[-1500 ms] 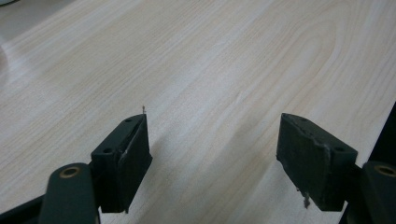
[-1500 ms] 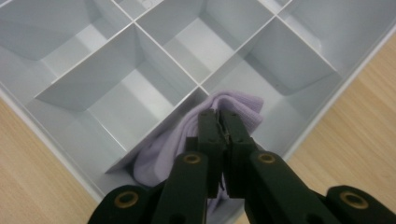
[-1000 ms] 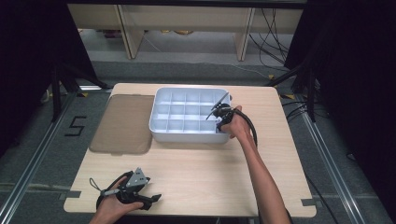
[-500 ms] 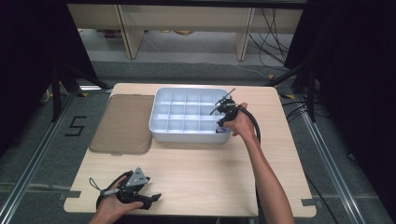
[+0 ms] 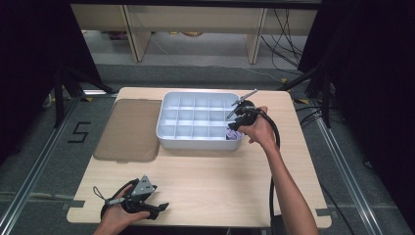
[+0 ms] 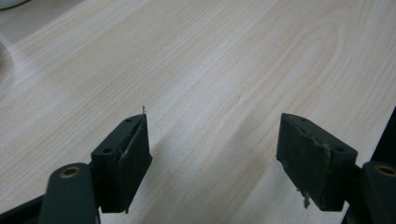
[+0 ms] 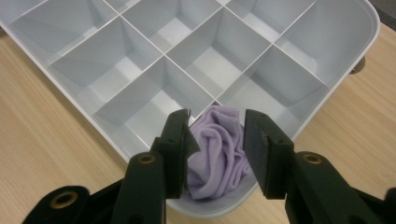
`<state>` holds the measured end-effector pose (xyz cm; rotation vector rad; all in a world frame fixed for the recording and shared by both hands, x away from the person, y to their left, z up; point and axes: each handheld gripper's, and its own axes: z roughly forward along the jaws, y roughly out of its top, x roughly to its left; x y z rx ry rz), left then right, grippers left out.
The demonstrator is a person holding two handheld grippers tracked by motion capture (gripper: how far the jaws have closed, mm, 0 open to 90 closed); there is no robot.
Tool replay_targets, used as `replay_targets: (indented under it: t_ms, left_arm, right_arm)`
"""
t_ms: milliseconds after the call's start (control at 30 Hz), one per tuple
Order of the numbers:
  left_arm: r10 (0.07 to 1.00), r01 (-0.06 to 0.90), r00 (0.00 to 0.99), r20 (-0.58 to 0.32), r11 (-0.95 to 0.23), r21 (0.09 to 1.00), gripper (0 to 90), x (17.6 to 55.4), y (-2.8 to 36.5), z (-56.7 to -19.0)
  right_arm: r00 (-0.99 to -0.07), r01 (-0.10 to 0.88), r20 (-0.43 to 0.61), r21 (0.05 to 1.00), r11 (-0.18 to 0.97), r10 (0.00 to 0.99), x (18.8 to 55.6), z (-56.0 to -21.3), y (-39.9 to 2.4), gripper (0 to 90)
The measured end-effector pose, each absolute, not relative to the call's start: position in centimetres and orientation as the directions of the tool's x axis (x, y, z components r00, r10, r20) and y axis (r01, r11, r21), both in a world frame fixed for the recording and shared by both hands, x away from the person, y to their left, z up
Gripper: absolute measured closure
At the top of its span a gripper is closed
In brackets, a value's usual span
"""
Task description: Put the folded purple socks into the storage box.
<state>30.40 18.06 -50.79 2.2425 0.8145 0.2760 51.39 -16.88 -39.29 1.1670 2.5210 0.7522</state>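
Jaws of my right gripper [image 7: 217, 140] just opened and lifted off lilac cloth [image 7: 217, 158], now loose in near-right corner cell of divided tray [image 5: 169, 128]; drop looks done, left gripper [image 6: 215, 154] wide open, empty.

You work at a light wooden table [image 5: 210, 171] on grey carpeted floor [image 5: 44, 161], black drapes [image 5: 372, 73] at both sides, pale shelving [image 5: 195, 19] and loose cables [image 5: 288, 29] beyond.

The right tool [image 7: 217, 140] has opened, rising off the purple cloth [image 7: 217, 156].
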Motion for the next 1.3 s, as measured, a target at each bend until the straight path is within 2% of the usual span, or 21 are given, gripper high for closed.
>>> replay_targets:
  t_ms: [533,1300]
  left_arm:
    - [0.623,0.462,0.781,-0.029,-0.546,0.699,25.2,30.5,18.2,-50.7]
    - [0.632,0.465,0.774,-0.024,-0.543,0.699,25.2,30.6,18.3,-50.7]
  right_arm:
    - [-0.688,0.579,-0.004,0.599,0.553,0.726,49.5,-38.9,-16.4,56.8]
    - [-0.688,0.553,0.025,0.665,0.502,0.725,47.7,-39.1,-16.6,47.9]
